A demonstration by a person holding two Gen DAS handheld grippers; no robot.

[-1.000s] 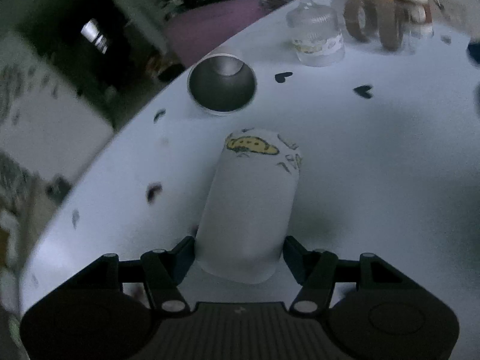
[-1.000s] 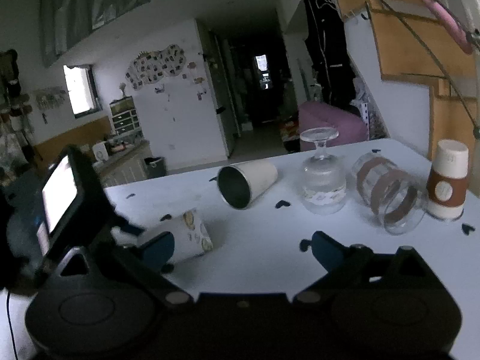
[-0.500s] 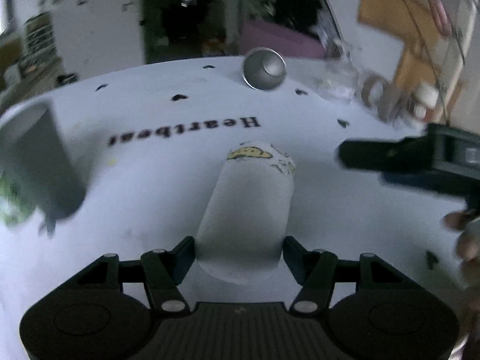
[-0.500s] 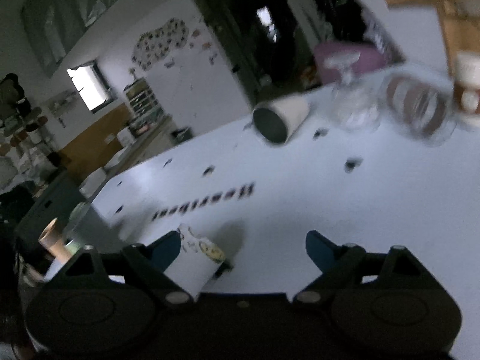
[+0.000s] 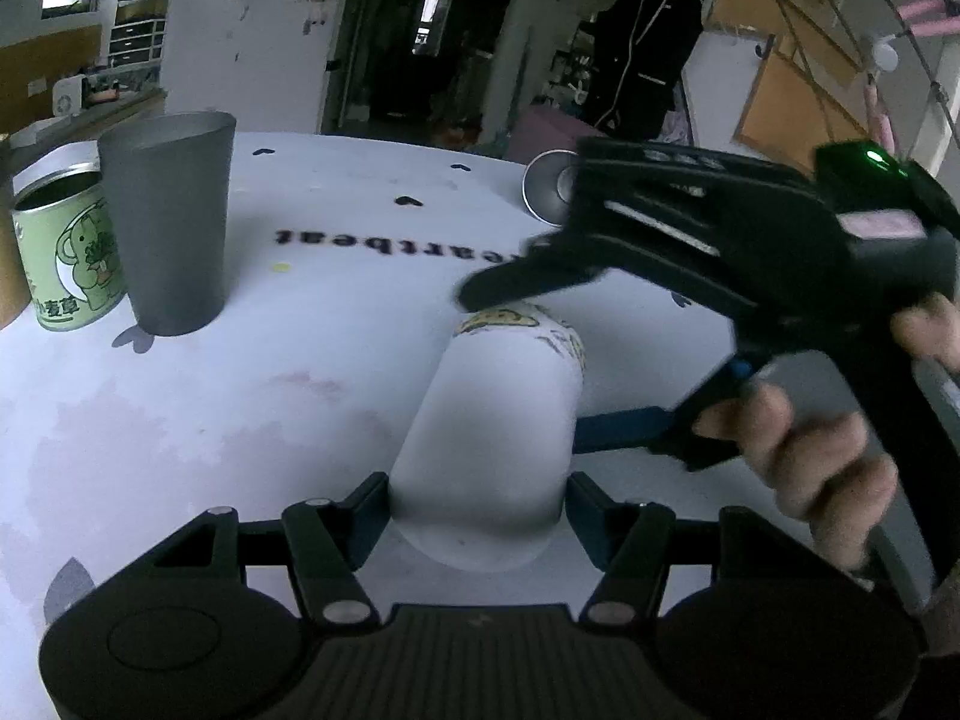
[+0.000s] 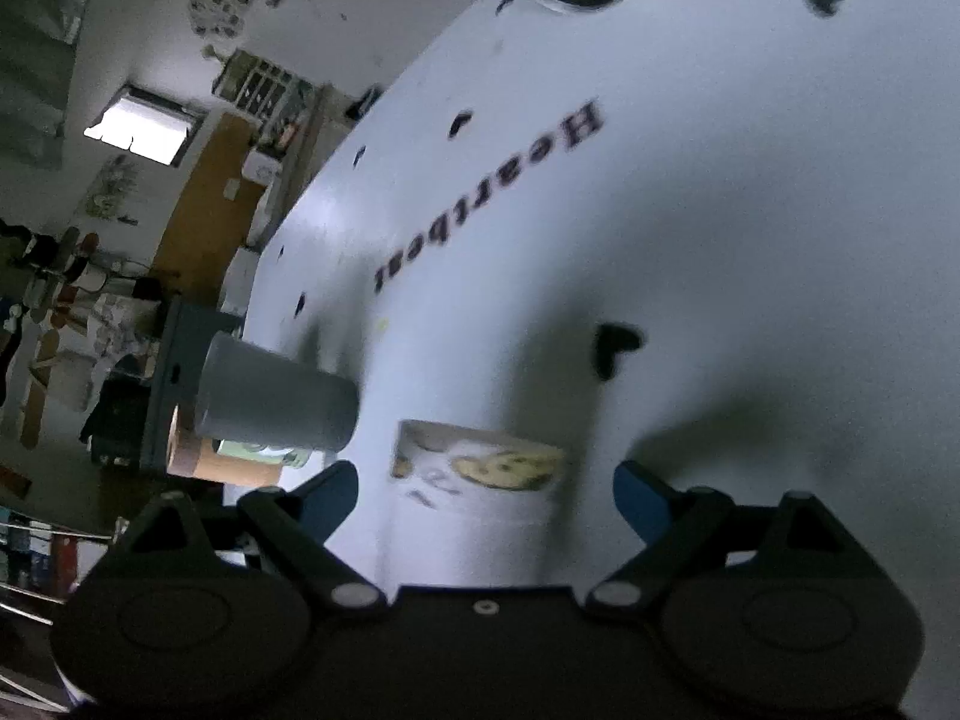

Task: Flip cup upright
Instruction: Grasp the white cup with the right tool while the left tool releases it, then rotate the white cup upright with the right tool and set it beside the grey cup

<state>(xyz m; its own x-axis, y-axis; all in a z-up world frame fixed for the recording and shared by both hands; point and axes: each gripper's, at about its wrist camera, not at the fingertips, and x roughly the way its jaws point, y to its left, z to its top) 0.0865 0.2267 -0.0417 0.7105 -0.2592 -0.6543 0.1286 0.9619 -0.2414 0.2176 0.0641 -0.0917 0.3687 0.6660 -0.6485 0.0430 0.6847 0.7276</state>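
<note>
A white paper cup with a yellow cartoon print (image 5: 498,420) is held above the white table. My left gripper (image 5: 477,516) is shut on its plain end, with a blue pad on each side. The printed end points away from me. My right gripper (image 6: 486,495) is open, rolled sideways, its blue pads apart on both sides of the cup's printed end (image 6: 480,480) without clear contact. In the left wrist view the right gripper (image 5: 720,264) reaches in from the right over the cup.
A dark grey tumbler (image 5: 171,222) stands upright at the left beside a green tin (image 5: 69,258). A metal-lined cup (image 5: 546,192) lies on its side at the far edge. The tablecloth (image 5: 240,396) carries the word "Heartbeat" and small dark hearts.
My left gripper has carried the cup leftward toward the tumbler and tin. My right gripper has rolled sideways and closed in around the cup's printed end.
</note>
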